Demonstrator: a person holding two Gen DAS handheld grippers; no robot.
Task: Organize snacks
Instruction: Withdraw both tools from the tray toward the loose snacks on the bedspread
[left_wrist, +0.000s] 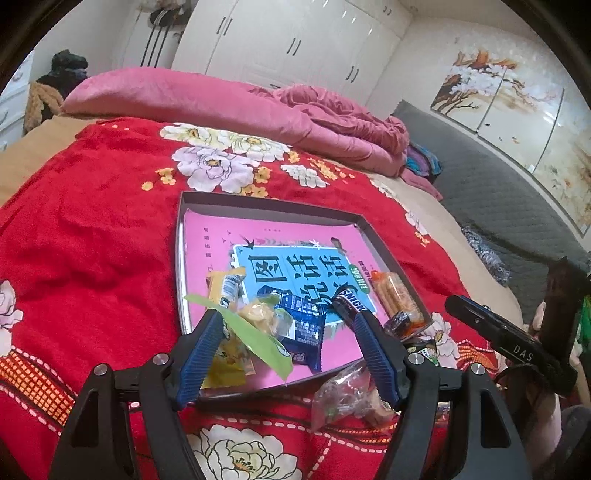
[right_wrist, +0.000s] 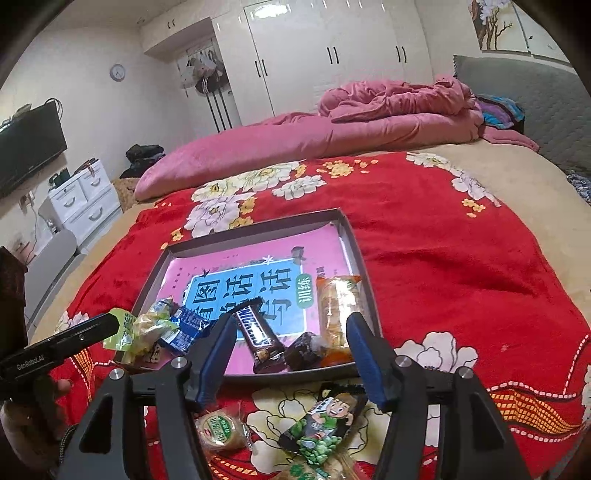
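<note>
A shallow grey tray lined with a pink and blue printed sheet lies on the red flowered blanket. At its near end lie a green packet, a yellow packet, a blue packet, a Snickers bar, a dark wrapped candy and an orange cracker packet. My left gripper hangs open over the green and blue packets; the green one lies across its left fingertip. My right gripper is open above the Snickers bar and dark candy, its pads not pressing on either.
On the blanket in front of the tray lie a round cake packet, a green cartoon-printed packet and a clear wrapped snack. A pink quilt is heaped at the far side of the bed. A grey padded headboard runs along the right.
</note>
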